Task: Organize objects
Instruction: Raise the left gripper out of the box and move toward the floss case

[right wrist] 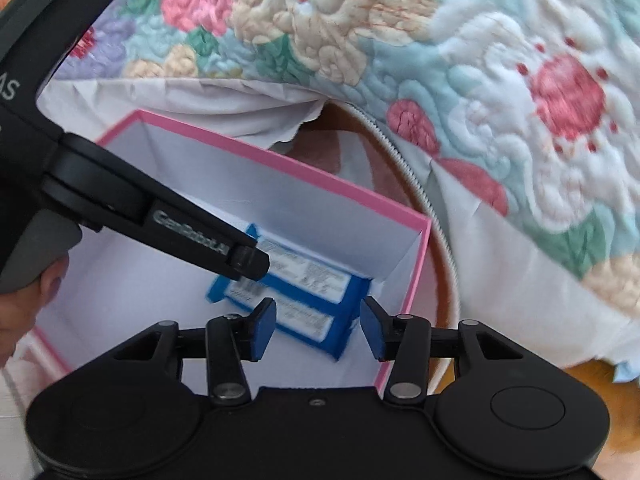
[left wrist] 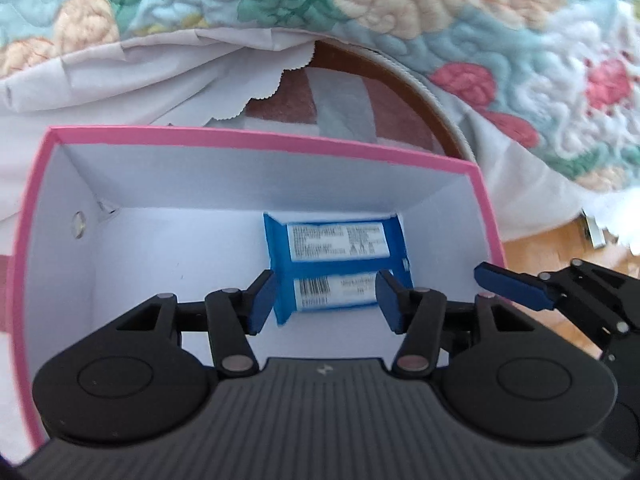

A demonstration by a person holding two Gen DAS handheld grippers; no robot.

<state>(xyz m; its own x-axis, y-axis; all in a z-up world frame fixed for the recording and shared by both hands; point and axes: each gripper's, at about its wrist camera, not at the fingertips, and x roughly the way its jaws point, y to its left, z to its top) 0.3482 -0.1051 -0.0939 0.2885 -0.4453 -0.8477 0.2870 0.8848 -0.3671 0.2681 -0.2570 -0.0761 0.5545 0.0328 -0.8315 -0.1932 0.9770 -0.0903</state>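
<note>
Two blue snack packets (left wrist: 334, 268) are lying label-up, side by side and touching, on the white floor of the pink-rimmed box (left wrist: 256, 142), directly ahead of both sets of jaws. That likely means they are already stowed, the nearer one sitting just beyond the left gripper (left wrist: 326, 300), whose blue pads are standing apart with nothing pressed between them. In the right wrist view, the right gripper (right wrist: 318, 330) is hovering over the box's near corner, its jaws likewise parted and empty, with the packets (right wrist: 296, 292) just past its tips. Both tools are pointing down into the box, probably releasing or backing off. Beyond the box, crumpled white paper (left wrist: 120, 76), a brown zippered case (left wrist: 404, 92) and a floral quilt (left wrist: 500, 20) are lying.
</note>
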